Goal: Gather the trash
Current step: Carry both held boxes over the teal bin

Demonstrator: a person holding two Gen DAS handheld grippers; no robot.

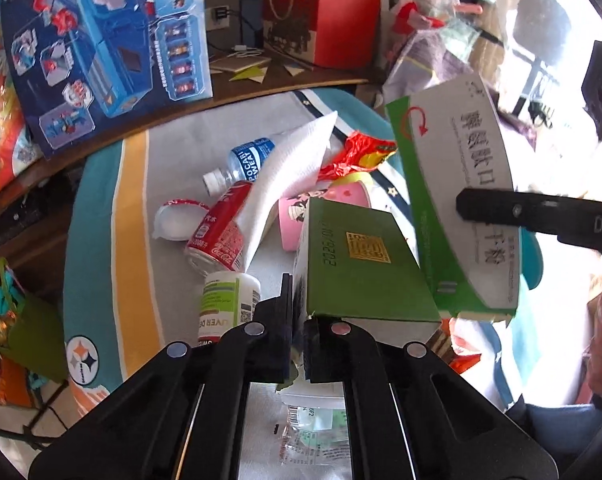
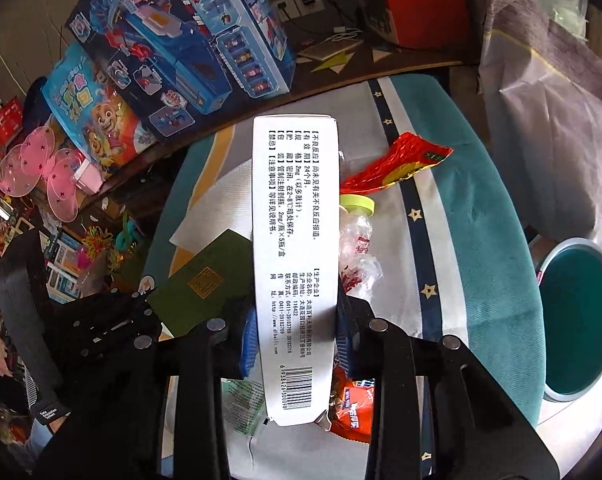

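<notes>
Meanwhile, the left claw (image 1: 299, 320) was closed on the near edge of a green carton (image 1: 357, 268), held above the striped cloth (image 1: 173, 168); the right claw (image 2: 295, 328) was clamped across a long white medicine box (image 2: 293, 248), also lifted; below lay a Coca-Cola can (image 1: 217, 240), a Pocari Sweat bottle (image 1: 241, 162), a white paper towel (image 1: 289, 172), a pink paper cup (image 1: 291, 216) and a red snack wrapper (image 2: 397, 164); a teal bin (image 2: 581, 320) stood to the right.
</notes>
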